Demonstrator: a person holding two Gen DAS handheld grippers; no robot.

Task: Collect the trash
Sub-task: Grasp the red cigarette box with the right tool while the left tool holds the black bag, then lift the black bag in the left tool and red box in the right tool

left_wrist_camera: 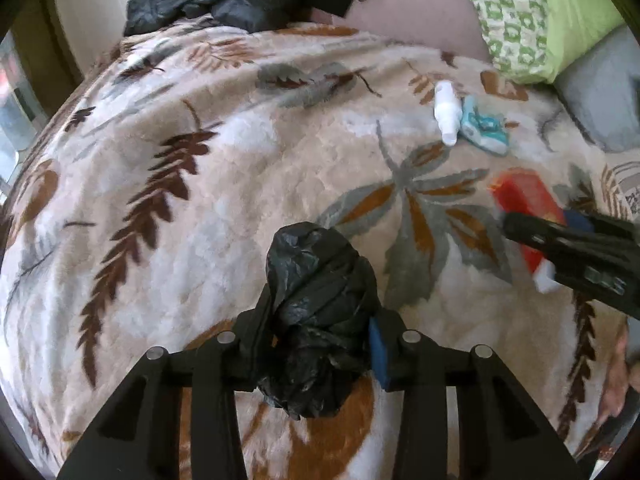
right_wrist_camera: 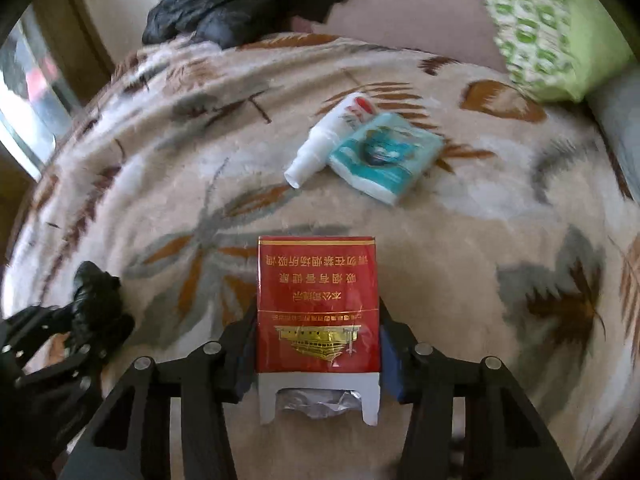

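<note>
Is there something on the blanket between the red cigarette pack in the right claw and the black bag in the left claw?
Nothing visible. The right claw grips the red cigarette pack; the left claw grips the bunched black bag. Only bare blanket shows between them. The white bottle and tissue pack lie farther away.

blanket (right_wrist_camera: 460, 240): beige-cream plush, printed leaves in brown, orange-tan, grey, white patches
cigarette pack (right_wrist_camera: 318, 304): red face, gold characters and gold building emblem, white end with silver foil showing
trash bag (left_wrist_camera: 316, 312): black, crinkled and glossy
spray bottle (right_wrist_camera: 328, 140): white, red mark on label at far end
tissue packet (right_wrist_camera: 386, 156): teal and white, darker teal print in the middle
pillow (right_wrist_camera: 536, 28): lime green, far right, with a white-and-green block pattern
jacket (right_wrist_camera: 212, 4): black, shiny, far left
gripper pads (left_wrist_camera: 379, 356): blue, on black fingers
</note>
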